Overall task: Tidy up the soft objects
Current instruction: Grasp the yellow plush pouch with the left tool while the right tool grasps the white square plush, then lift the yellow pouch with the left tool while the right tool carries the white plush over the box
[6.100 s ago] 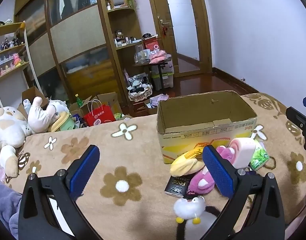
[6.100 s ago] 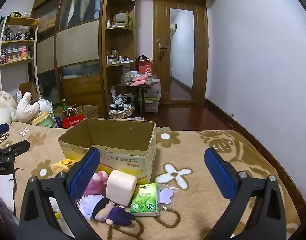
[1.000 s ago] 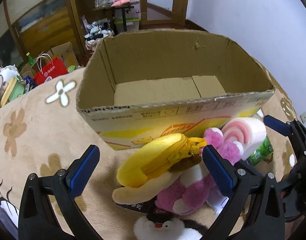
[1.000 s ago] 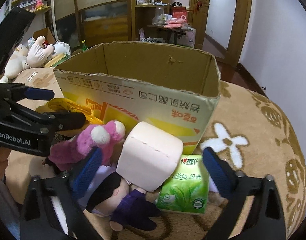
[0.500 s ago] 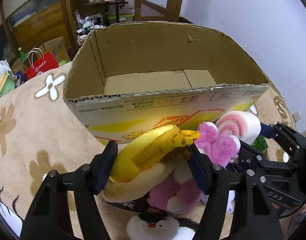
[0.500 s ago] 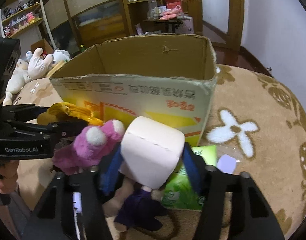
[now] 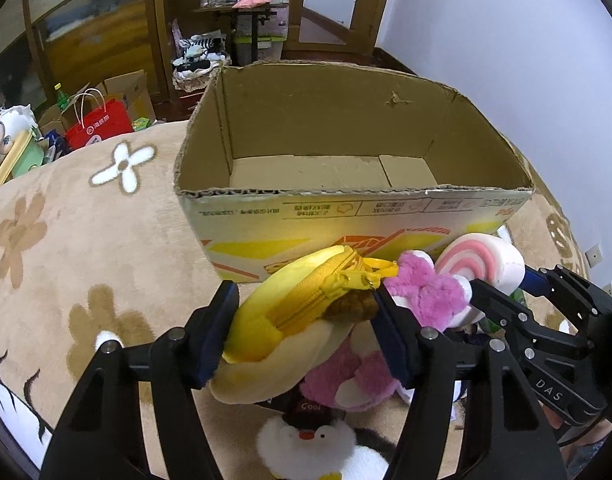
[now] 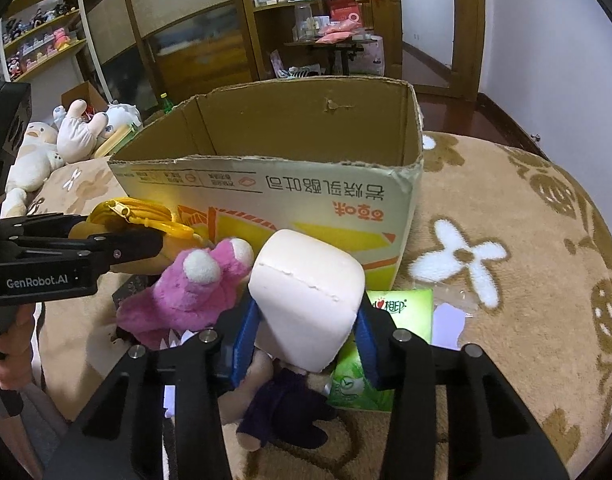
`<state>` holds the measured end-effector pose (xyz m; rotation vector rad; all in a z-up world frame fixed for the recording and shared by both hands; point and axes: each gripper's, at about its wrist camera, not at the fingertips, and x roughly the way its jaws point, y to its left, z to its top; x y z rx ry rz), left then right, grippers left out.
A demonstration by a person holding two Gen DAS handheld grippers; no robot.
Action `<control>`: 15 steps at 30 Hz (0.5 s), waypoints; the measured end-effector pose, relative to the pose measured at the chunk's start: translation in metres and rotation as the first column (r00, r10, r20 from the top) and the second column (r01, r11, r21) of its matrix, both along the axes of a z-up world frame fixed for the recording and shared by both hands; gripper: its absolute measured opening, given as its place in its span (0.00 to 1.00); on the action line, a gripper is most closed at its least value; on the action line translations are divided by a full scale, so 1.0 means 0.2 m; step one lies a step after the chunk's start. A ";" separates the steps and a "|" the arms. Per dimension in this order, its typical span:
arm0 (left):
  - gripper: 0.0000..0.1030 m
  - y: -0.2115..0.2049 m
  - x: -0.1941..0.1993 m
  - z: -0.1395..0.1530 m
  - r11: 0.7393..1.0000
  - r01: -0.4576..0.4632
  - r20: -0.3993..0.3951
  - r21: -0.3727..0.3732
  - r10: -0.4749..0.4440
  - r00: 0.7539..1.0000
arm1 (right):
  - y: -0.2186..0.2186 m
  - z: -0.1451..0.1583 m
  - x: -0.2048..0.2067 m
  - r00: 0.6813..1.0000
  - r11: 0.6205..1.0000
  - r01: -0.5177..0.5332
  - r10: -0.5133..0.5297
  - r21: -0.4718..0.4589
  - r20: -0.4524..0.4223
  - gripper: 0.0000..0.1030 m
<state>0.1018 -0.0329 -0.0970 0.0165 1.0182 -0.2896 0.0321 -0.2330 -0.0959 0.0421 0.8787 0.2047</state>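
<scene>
Left gripper (image 7: 306, 328) is closing, half spread, pads pressing the banana (image 7: 289, 312). Right gripper (image 8: 303, 332) pinches the roll (image 8: 306, 300); box (image 8: 265, 188) lies ahead.

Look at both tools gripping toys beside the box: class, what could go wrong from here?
1. The left tool, its jaws closing on the banana plush, has the pink plush pressed alongside; lifting might drag it.
2. The right tool squeezes the white roll cushion low down; it could tip out.
3. The cardboard box stands close ahead, so either toy may catch its rim.
</scene>
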 end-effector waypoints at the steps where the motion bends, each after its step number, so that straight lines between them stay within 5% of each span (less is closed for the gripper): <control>1: 0.63 0.00 -0.01 0.00 1.000 0.000 0.005 0.006 0.000 1.000 | 0.00 0.00 0.00 1.000 1.000 0.000 0.000 0.000 0.000 0.45; 15: 0.63 0.02 -0.13 0.11 0.999 -0.013 0.092 0.043 0.009 0.996 | -0.04 0.15 -0.11 0.996 0.999 0.030 -0.031 0.014 0.085 0.45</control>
